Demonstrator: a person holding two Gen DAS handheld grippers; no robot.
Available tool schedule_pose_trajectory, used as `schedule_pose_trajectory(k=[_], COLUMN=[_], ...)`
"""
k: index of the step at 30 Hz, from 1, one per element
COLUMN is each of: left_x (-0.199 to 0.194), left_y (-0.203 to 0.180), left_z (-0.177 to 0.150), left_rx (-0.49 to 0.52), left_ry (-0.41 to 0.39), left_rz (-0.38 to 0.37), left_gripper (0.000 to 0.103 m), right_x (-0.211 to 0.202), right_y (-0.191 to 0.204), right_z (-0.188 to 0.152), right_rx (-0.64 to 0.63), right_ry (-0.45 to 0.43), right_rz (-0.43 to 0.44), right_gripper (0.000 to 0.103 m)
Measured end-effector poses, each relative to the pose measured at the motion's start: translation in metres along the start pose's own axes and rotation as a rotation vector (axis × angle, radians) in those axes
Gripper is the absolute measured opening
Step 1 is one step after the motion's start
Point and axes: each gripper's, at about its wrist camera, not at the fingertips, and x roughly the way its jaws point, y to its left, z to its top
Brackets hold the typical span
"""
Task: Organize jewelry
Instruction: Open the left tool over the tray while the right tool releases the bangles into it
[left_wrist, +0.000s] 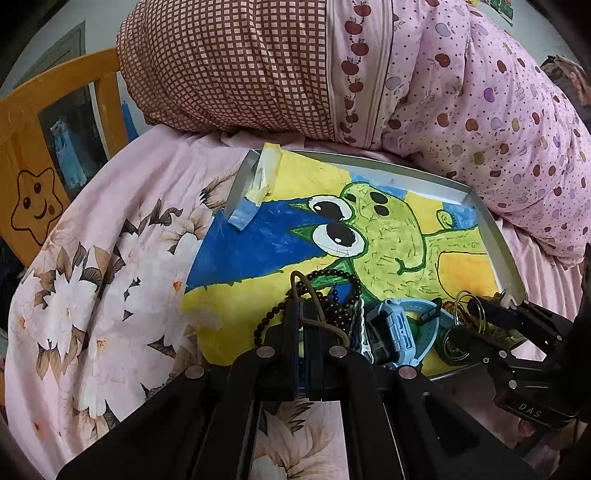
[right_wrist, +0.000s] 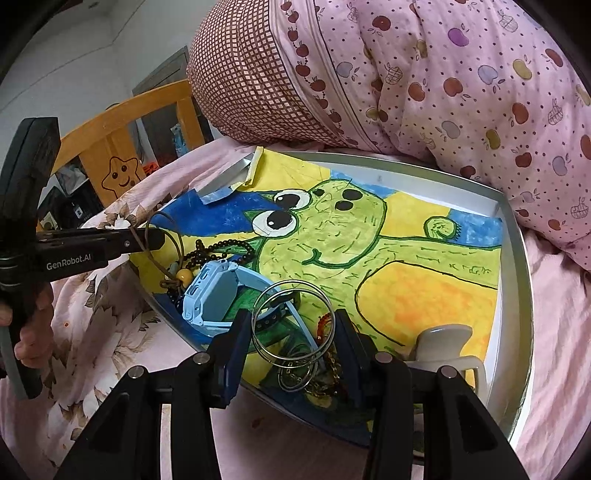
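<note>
A metal tray (left_wrist: 496, 236) (right_wrist: 517, 258) lined with a green-creature drawing lies on the bed. At its near edge is a pile: a dark bead strand (left_wrist: 332, 275) (right_wrist: 221, 245), a blue watch (left_wrist: 391, 328) (right_wrist: 214, 295) and a brown cord necklace (left_wrist: 306, 291) with a yellow bead (right_wrist: 184, 275). My left gripper (left_wrist: 306, 314) (right_wrist: 147, 236) is shut on the brown cord just above the pile. My right gripper (right_wrist: 291, 325) (left_wrist: 465, 317) is closed on thin silver bangles (right_wrist: 291, 321) (left_wrist: 469, 306), held over gold chains in the tray's near corner.
A white handled cup (right_wrist: 443, 343) stands in the tray's near right corner. A rolled quilt (left_wrist: 480, 92) and checked pillow (left_wrist: 229, 66) press against the tray's far side. A wooden headboard (left_wrist: 55, 122) rises at the left. A hand (right_wrist: 33, 332) grips the left gripper's handle.
</note>
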Motion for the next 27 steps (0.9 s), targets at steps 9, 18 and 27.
schedule_pose_trajectory(k=[9,18,27], left_x=[0.003,-0.011,-0.043], left_y=[0.001,0.007,0.009], left_z=[-0.001,-0.002,-0.016], left_rx=[-0.023,-0.067,-0.087], left_ry=[0.029,0.003,-0.060], left_rz=[-0.019,-0.057,-0.048], left_gripper=[0.001,0.054,0.070], right_x=[0.002,-0.019,-0.061], right_y=[-0.004,-0.004,-0.005], right_z=[-0.001,-0.001,-0.001], right_rx=[0.012,0.003,0.077], right_ry=[0.021,-0.016,-0.100], right_rz=[-0.012,-0.079,-0.140], right_gripper=[0.044,0.064,0.087])
